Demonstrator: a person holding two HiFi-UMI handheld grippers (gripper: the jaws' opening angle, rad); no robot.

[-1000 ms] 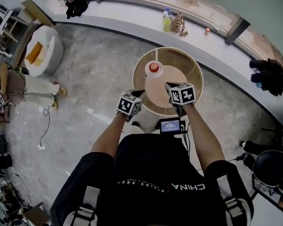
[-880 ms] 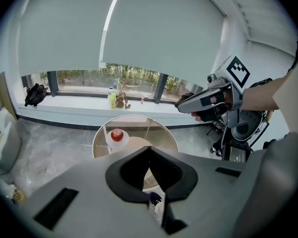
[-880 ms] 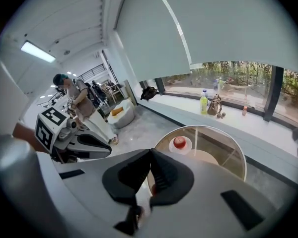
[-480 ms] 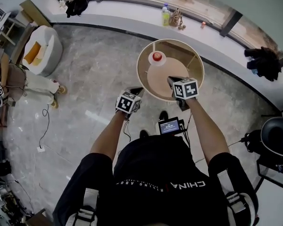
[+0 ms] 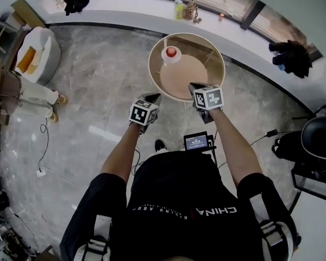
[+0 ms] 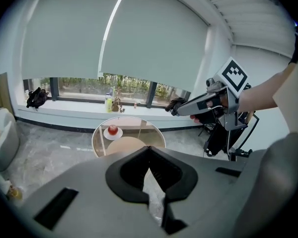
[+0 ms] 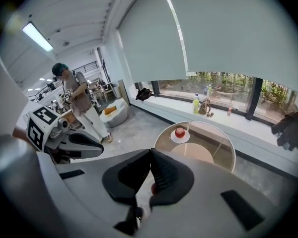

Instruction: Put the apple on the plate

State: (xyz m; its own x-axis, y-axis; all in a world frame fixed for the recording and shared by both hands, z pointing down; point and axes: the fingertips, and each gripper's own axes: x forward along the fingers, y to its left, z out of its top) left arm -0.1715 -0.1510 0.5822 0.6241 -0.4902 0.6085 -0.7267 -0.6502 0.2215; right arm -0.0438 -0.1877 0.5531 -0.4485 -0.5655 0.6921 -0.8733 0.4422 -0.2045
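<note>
The left tool [image 5: 154, 96] and the right tool [image 5: 192, 85] are held side by side in front of the person, both angled downward toward a round glass bench [image 5: 205, 47]. The right tool's tips reach over the near rim of the bench. The left tool sits just short of the rim, off its near left side.

In the left gripper view the left tool [image 6: 149, 147] has its jaws pressed together, the dark pads meeting along one line. In the right gripper view the right tool [image 7: 150, 151] is also pressed together, pad against pad.

The apple [image 5: 172, 51] rests on a small white plate [image 5: 165, 56], which stands on the bench's far left part, well apart from both tools. Seen from the left tool, the apple [image 6: 112, 129] and plate [image 6: 112, 134] lie ahead and a little left of the tips, on the bench [image 6: 144, 128]. Seen from the right tool, the apple [image 7: 180, 132] on its plate [image 7: 180, 138] lies ahead and slightly right, on the bench [image 7: 216, 140].

The right tool [image 6: 175, 111] shows to the left tool's right, and the left tool [image 7: 100, 150] shows to the right tool's left.

Beyond the bench runs a window ledge [image 5: 125, 11] with a bottle [image 5: 178, 8] on it. A beanbag chair [image 5: 35, 56] sits on the floor [image 5: 98, 75], far left of the left tool. Another person [image 7: 77, 103] stands beyond the left tool in the right gripper view.
</note>
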